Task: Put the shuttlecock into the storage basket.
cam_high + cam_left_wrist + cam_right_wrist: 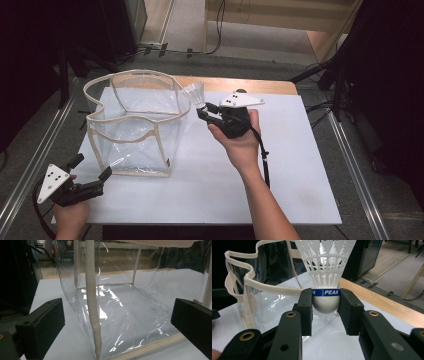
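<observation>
The white plastic shuttlecock with a rounded white cork base and a blue band printed "PEAK" [325, 293] is clamped by its base between the two black fingers [305, 307] of the right gripper [325, 305], one pad pressing on each side of the base, with the feathered skirt fanning up and away from the gripper. In the high view the shuttlecock [196, 95] is held in the air above the tabletop, just beside the upper right rim of the clear plastic bag with cream fabric edging [135, 125], its skirt pointing toward the bag's open top; whether it touches the rim cannot be told. The right gripper [204, 111] is carried by the person's right hand [239, 140], which reaches in from below over the middle of the white tabletop [290, 165], and a black cable trails down along the forearm. The bag stands upright on the left part of the tabletop, its mouth open and its rim wavy. The left gripper [92, 172], in the person's left hand [70, 215], sits low at the near left corner of the bag; its fingers [42, 325] stand wide apart, gripping nothing, with the bag's near corner seam [92, 302] rising between them in the left gripper view and the pads clear of it on both sides.
</observation>
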Available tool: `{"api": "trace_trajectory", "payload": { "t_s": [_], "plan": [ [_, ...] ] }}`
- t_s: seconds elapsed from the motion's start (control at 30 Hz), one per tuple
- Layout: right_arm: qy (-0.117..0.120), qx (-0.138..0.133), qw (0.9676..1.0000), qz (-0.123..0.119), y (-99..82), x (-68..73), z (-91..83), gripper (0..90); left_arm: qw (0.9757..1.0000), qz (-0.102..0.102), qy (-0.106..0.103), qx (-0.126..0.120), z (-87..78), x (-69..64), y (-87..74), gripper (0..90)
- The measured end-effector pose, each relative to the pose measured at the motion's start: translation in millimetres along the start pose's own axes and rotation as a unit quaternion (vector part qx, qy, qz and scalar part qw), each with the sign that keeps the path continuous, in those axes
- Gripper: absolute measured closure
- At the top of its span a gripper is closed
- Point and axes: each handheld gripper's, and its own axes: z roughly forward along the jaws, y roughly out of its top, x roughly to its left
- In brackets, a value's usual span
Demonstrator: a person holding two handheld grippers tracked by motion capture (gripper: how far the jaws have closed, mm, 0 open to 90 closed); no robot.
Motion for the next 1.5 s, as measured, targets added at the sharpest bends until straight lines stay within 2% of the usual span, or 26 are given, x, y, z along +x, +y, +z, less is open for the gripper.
{"api": "trace_trajectory", "payload": {
  "t_s": [0.43, 0.93, 1.5],
  "plan": [
    [0.000, -0.005, 1.0000, -0.002, 10.4, 3.7, 6.1, 62.8, 1.0000, -0.003, 0.001, -0.001, -0.1, 0.9, 0.0, 0.0],
    [0.009, -0.012, 0.9999, 0.004, 14.0, 5.3, 13.4, 62.8, 1.0000, -0.003, 0.000, -0.001, 0.2, 0.6, 0.0, 0.0],
    [0.016, -0.014, 0.9997, -0.008, 25.9, 14.1, 21.2, 62.8, 1.0000, 0.003, -0.001, 0.002, 0.2, 0.2, 0.3, 0.0]
  ]
}}
